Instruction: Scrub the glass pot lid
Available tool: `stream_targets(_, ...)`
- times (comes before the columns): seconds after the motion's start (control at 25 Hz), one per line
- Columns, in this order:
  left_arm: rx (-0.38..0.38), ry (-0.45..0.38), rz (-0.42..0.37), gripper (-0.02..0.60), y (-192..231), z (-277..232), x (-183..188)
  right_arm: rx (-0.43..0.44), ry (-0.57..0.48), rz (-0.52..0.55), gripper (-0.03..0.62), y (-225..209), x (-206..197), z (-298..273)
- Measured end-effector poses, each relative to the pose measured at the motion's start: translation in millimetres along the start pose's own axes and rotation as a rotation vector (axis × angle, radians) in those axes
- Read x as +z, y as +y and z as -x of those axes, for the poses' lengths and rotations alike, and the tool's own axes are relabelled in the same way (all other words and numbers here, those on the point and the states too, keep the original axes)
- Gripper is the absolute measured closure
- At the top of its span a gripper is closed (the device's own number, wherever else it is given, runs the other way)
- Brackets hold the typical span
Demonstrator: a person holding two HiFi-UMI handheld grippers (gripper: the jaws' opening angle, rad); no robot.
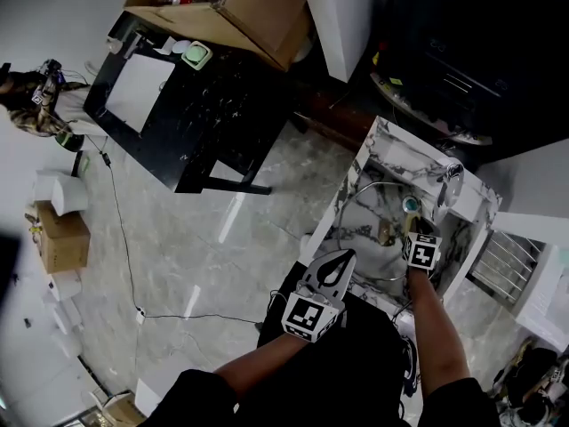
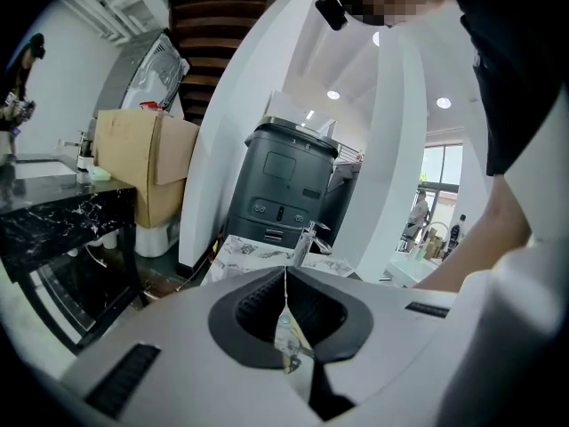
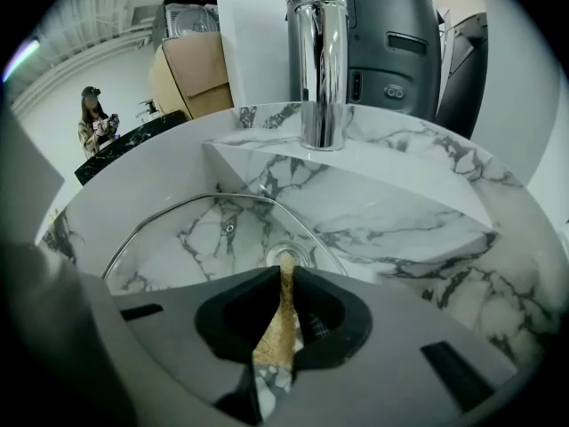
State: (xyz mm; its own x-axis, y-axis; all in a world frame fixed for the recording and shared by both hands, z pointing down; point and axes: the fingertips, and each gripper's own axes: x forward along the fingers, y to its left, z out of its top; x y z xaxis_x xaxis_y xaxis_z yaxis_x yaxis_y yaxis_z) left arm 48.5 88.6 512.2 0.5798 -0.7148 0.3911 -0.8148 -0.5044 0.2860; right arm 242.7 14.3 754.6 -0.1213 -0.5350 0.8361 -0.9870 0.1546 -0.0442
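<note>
A person stands over a marble sink [image 1: 391, 154] where the glass pot lid [image 1: 369, 238] lies loose in the basin, below the faucet [image 1: 452, 183]. The right gripper [image 1: 413, 227] reaches down over the lid, its jaws pinched tight on a thin golden-brown scrub pad [image 3: 277, 318] held edge-on. The left gripper [image 1: 345, 258] hangs back near the person's body, short of the basin, jaws pressed together with nothing seen between them. The main risk is that nothing steadies the lid: pressing the pad against it could make it slide, tip or knock against the marble, and glass could chip. The pad is gripped by a narrow strip, so a hard stroke might fold it or pull it free. Only the right gripper view shows the pad in the jaws and the lid's metal rim arching across the basin; whether the pad touches the glass is hard to say. The left gripper view looks across the sink top at the faucet and misses the lid. Only the head view shows both grippers at once, plus a black table [image 1: 191, 118] with a cardboard box [image 1: 240, 7].
</note>
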Motion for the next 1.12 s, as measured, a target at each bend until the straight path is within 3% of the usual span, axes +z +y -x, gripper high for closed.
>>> stream_targets(1.12, -0.025, 0.005, -0.025, 0.563, 8, 22, -2, -0.01, 0.109, 0.068, 0.534, 10, -52, 34)
